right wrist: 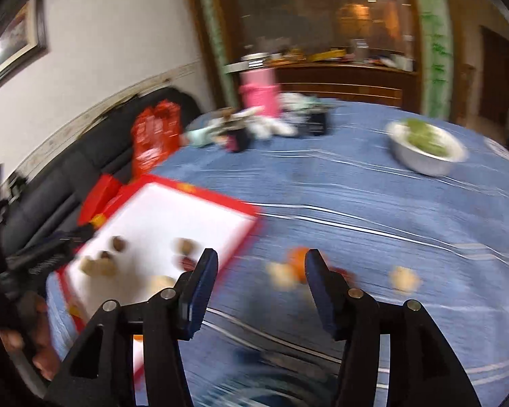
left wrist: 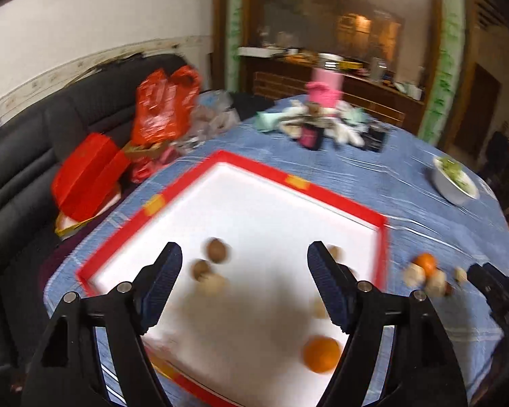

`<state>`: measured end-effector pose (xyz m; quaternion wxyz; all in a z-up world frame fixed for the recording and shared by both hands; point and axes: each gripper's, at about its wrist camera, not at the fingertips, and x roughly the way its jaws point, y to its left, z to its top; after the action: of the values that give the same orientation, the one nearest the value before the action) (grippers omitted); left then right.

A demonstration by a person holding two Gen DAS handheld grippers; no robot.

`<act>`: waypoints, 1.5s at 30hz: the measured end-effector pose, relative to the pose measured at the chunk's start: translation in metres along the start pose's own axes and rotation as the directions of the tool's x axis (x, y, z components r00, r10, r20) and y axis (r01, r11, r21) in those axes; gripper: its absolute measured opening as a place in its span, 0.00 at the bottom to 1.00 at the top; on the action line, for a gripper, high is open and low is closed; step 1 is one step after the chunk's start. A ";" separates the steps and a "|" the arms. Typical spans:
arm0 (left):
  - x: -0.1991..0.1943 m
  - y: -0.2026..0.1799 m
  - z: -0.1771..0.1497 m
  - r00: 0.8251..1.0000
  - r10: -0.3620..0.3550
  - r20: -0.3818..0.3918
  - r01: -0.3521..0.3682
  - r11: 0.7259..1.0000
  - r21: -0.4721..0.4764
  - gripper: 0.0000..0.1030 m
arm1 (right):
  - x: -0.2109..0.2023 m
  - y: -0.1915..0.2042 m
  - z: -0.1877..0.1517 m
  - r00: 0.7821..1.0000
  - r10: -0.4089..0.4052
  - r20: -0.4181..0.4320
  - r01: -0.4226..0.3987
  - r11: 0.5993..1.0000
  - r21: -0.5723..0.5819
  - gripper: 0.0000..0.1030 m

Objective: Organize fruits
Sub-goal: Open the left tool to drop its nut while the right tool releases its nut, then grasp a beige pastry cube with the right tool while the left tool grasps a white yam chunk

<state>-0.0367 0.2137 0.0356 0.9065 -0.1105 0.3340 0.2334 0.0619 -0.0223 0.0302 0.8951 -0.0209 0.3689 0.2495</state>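
Observation:
A white tray with a red rim [left wrist: 322,190] lies on the blue tablecloth. Several small brown fruits [left wrist: 217,246] and an orange [left wrist: 321,353] lie in it. My left gripper [left wrist: 244,257] hovers open and empty above the tray. Outside the tray's right edge lie a second orange [left wrist: 426,263] and pale small fruits [left wrist: 414,274]. In the right wrist view my right gripper [right wrist: 261,264] is open and empty above the cloth, just before that orange [right wrist: 297,264] and the pale fruits [right wrist: 281,274]; the tray [right wrist: 220,203] is to its left. Both views are blurred.
A white bowl of greens [left wrist: 456,179] [right wrist: 427,149] stands at the right. A pink container [left wrist: 324,90] and clutter sit at the table's far side. Red bags [left wrist: 163,108] and a red box [left wrist: 88,179] lie on the dark sofa at left.

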 end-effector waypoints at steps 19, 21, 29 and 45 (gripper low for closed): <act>-0.016 -0.115 -0.035 0.974 -0.216 -0.065 0.226 0.935 0.273 0.74 | 0.058 -0.084 -0.012 0.974 -0.150 -0.169 0.159 0.987 0.039 0.26; -0.013 -0.129 -0.037 0.968 -0.238 -0.078 0.251 0.923 0.293 0.74 | 0.049 -0.091 -0.016 0.977 -0.147 -0.154 0.158 0.986 0.062 0.26; 0.011 -0.193 -0.043 0.929 -0.334 -0.158 0.369 0.847 0.382 0.74 | 0.022 -0.118 -0.019 0.993 -0.096 -0.065 0.106 0.980 0.171 0.26; 0.058 -0.208 -0.048 0.916 -0.288 -0.278 0.383 0.834 0.398 0.24 | 0.013 -0.123 -0.015 1.000 -0.001 -0.026 0.007 0.976 0.216 0.26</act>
<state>0.0783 0.0369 -0.0290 0.8945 0.0185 0.4460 -0.0251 0.1166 -0.1273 -0.0072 0.8878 0.0726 0.4052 0.2059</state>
